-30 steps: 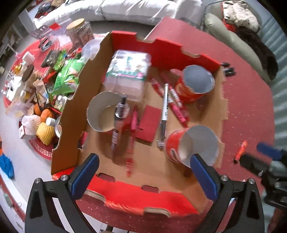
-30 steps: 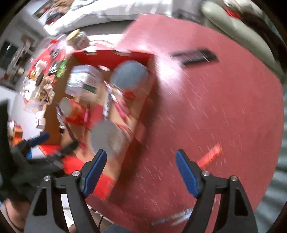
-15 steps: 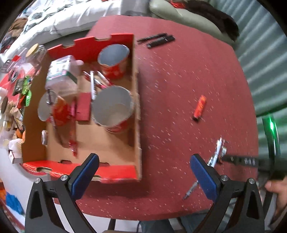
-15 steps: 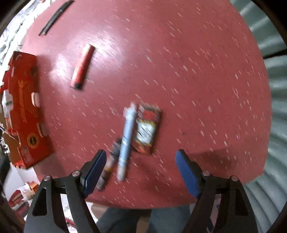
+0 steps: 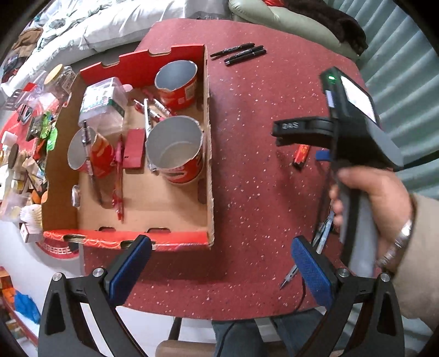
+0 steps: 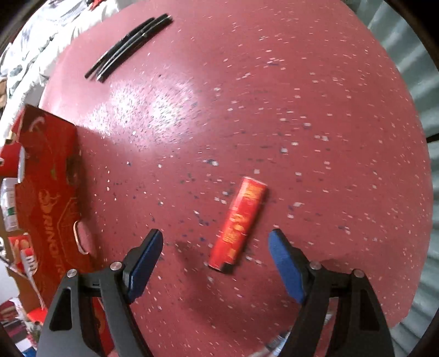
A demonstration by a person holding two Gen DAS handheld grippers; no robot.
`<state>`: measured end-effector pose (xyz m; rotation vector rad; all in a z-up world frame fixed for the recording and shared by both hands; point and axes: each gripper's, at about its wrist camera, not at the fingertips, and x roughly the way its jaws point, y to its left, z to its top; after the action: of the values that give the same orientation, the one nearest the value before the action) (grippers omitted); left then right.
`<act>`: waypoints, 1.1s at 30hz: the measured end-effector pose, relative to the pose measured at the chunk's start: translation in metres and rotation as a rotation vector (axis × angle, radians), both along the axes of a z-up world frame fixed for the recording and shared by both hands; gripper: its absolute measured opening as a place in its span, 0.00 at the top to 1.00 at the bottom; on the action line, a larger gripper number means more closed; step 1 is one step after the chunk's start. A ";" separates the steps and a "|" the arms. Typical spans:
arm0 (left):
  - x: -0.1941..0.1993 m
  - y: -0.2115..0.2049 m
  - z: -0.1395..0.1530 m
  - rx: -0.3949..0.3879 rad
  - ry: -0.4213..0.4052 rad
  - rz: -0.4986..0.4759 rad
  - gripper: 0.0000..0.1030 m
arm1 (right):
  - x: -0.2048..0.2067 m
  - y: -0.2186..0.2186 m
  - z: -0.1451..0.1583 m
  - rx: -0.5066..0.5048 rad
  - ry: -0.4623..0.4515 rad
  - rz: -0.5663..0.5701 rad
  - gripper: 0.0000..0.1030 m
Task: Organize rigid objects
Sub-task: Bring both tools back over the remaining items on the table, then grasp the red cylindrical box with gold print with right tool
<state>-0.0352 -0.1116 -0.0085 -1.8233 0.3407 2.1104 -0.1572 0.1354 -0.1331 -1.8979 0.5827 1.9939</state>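
Right hand-held gripper [image 6: 215, 256] agape above red lighter [image 6: 238, 224].

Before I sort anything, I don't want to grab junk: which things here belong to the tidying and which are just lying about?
Job: red lighter, black pens, cardboard box, cups, right tool.
Lying about: snack clutter, sofa, cushion.
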 end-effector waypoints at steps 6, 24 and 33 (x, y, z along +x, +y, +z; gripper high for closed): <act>0.001 -0.005 -0.003 -0.028 -0.010 -0.009 0.01 | -0.004 -0.027 -0.002 0.084 -0.017 0.088 0.26; 0.066 0.092 -0.064 -0.078 -0.031 -0.374 0.01 | 0.137 0.060 0.069 -0.098 0.137 0.105 0.81; 0.086 0.134 -0.121 -0.178 0.026 -0.553 0.01 | 0.209 0.133 0.057 -0.125 0.091 -0.023 0.80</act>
<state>0.0513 0.0226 -0.1298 -1.5525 0.9443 1.7567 0.0523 0.2689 -0.0763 -1.8683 0.7679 2.0826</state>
